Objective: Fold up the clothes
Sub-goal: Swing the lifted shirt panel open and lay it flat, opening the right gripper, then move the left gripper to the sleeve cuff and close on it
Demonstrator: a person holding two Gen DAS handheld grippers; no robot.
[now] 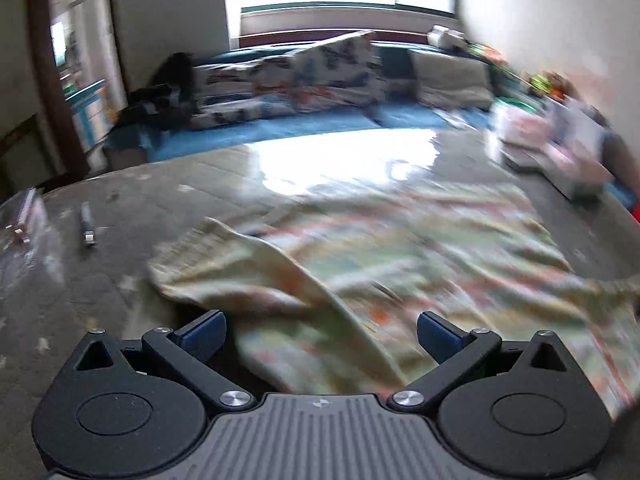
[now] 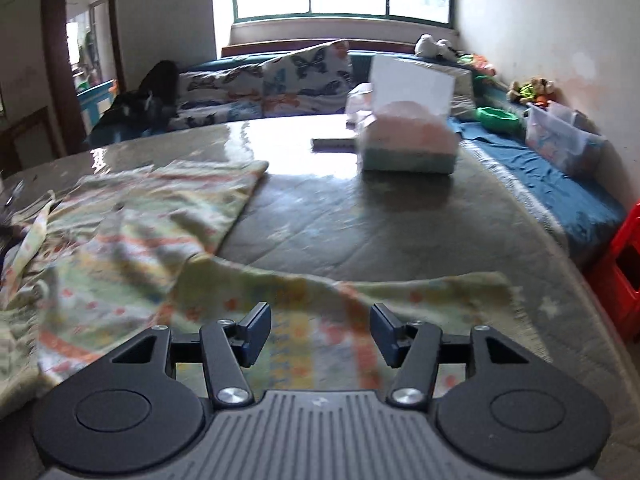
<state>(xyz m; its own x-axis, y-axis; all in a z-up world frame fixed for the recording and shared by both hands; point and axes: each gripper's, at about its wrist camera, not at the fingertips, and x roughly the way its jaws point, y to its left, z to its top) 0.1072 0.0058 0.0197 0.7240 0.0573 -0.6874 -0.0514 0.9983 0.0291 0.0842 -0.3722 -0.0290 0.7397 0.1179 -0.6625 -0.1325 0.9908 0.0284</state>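
I see my left gripper (image 1: 321,336) with its jaws spread wide open. Nothing is held between them. A fold of the cloth (image 1: 360,264) lies right under the gap, but I cannot tell if the blue pads (image 1: 204,334) touch it. The left picture is blurry.

My right gripper (image 2: 321,334) also has its jaws open, not quite as wide. They hold nothing. They sit just above a long strip of the same cloth (image 2: 120,240), and I cannot tell if they touch it.

The cloth is pale yellow-green with orange and blue marks. It lies rumpled on the table (image 2: 360,216), which has a grey cover. It is spread mostly to the left in the right picture, with one strip reaching across in front of my right gripper.

Farther back on the table stands a tissue box (image 2: 406,144). Near the left edge in the left picture lies a small dark thing (image 1: 87,226). Behind the table is a sofa with a butterfly pillow (image 2: 308,76).
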